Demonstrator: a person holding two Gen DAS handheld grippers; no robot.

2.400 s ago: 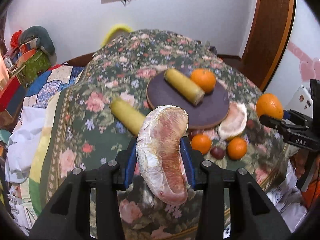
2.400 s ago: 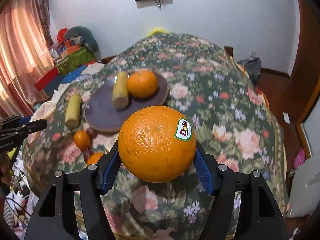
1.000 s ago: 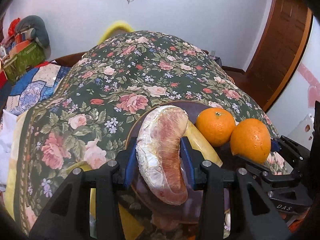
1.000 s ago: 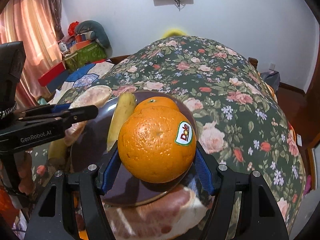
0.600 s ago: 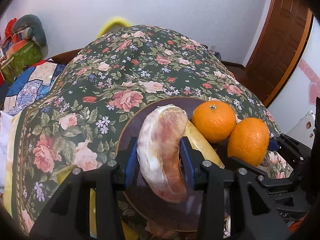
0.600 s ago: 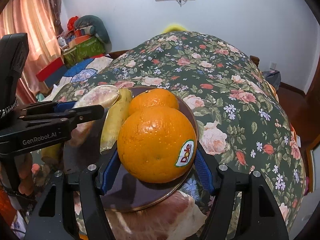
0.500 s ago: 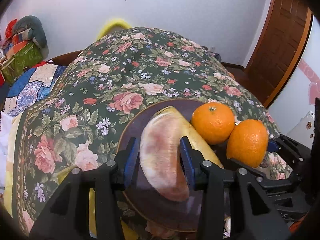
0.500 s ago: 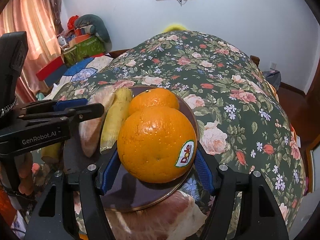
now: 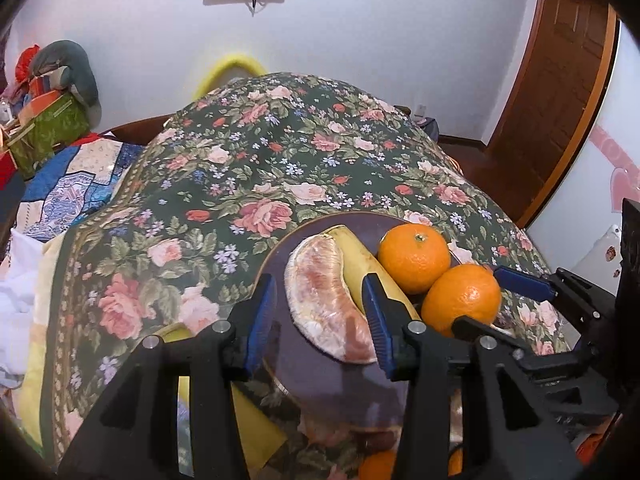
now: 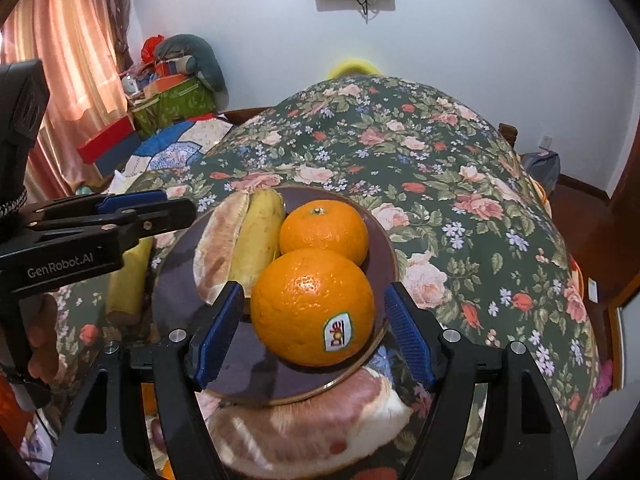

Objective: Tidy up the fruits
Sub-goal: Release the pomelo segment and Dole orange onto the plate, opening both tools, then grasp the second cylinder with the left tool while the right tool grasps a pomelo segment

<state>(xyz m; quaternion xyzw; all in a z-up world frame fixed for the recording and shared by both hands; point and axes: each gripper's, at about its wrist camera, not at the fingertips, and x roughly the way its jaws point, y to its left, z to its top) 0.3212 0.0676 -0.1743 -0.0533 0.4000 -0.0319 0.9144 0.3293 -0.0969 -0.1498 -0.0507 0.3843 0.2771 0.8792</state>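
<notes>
The left hand-held gripper (image 9: 320, 316) has its jaws apart, and they have just been opening. The pomelo slice (image 9: 326, 300) lies between them on the dark plate (image 9: 320, 384). The left pad stands clear of the slice. The right pad is right against its edge, and I cannot tell if it touches. The slice is long and curved. Its long side runs away from this hand-held gripper, the same way the fingers point, so the fingers can slide straight back off it. Just past the right finger lies the banana (image 9: 360, 252), touching the slice. The right hand-held gripper (image 10: 316, 320) also has its jaws apart, and they too have just been opening. The big orange (image 10: 314, 306) with the sticker sits between them on the plate, and there is a gap on each side, so it is let go. The small orange (image 10: 324, 232) sits just beyond it, farther from this hand-held gripper, and the two touch. The banana is to the left of both oranges. Nearer than the plate, under the right hand-held gripper, another pomelo piece (image 10: 304, 428) lies on the flowery cloth (image 10: 460, 184) of the desk. The right hand-held gripper is nearer to it than the left, so I think that piece is its next pick. It lies crossways to the fingers.
</notes>
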